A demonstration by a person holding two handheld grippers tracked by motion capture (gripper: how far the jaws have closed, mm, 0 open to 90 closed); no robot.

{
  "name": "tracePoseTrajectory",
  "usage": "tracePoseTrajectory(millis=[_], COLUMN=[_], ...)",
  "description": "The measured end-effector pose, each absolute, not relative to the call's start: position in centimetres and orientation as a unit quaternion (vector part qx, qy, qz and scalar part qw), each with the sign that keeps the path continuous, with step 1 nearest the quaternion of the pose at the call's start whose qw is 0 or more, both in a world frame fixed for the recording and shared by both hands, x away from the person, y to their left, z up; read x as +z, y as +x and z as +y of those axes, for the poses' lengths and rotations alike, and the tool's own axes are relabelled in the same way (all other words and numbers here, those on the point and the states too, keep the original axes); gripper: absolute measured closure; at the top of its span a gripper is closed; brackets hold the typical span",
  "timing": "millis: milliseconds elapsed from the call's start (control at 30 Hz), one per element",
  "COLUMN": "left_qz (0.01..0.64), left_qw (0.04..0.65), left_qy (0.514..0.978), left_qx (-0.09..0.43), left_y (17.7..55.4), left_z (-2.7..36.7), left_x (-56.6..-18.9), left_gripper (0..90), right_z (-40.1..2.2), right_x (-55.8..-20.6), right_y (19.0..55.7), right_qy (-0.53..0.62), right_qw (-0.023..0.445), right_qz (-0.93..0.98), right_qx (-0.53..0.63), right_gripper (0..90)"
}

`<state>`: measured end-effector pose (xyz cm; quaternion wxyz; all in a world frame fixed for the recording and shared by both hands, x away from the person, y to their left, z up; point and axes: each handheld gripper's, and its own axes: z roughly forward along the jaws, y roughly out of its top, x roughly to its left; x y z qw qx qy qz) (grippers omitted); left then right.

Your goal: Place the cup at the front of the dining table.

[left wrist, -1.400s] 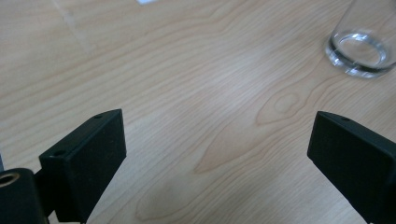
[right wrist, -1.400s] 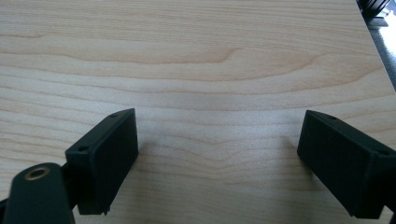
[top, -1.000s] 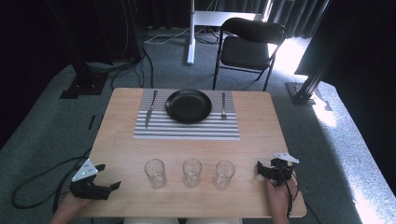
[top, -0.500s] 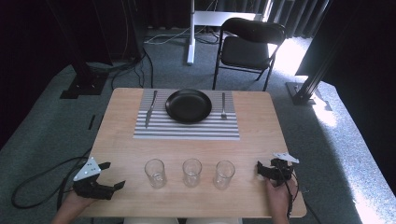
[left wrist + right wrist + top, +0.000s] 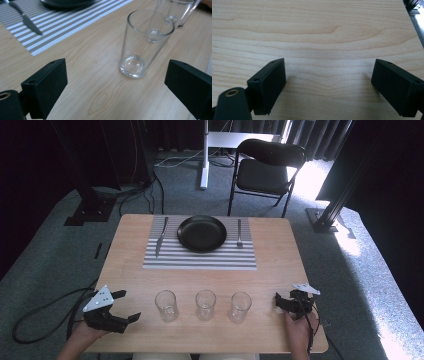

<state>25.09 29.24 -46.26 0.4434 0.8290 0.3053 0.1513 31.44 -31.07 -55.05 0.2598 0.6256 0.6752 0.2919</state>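
Three empty clear glasses stand in a row near the table's front edge: left, middle and right. My left gripper hovers just left of the left glass, open, its jaws pointing at it. In the left gripper view the gripper frames that glass a short way ahead, not touching it; the middle glass shows behind. My right gripper rests at the front right, beside the right glass. In the right gripper view it is open over bare wood.
A striped placemat at the far side carries a black plate, a knife on its left and a fork on its right. A black folding chair stands beyond the wooden table. Cables trail on the floor at left.
My left gripper has risen a little and come in from the table's left edge towards the left glass. The right gripper and the glasses have not moved.
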Motion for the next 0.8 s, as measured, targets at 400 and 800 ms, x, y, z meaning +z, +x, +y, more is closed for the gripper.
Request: tracePoseTrajectory(millis=[400,800], left_qz=[0.282,0.255], left_qw=[0.447,0.447], left_qy=[0.836,0.846], left_qx=[0.147,0.14], left_y=[25.9,26.7], left_z=[27.1,24.8], left_x=[-45.2,-44.6], left_gripper=[5.0,4.9], right_z=[-31.1,-31.1], right_x=[-55.1,-55.1], right_y=[31.4,31.4], right_qy=[0.625,0.625], right_qw=[0.26,0.261], right_qz=[0.676,0.676], right_qx=[0.292,0.292], right_gripper=[11.8,11.8])
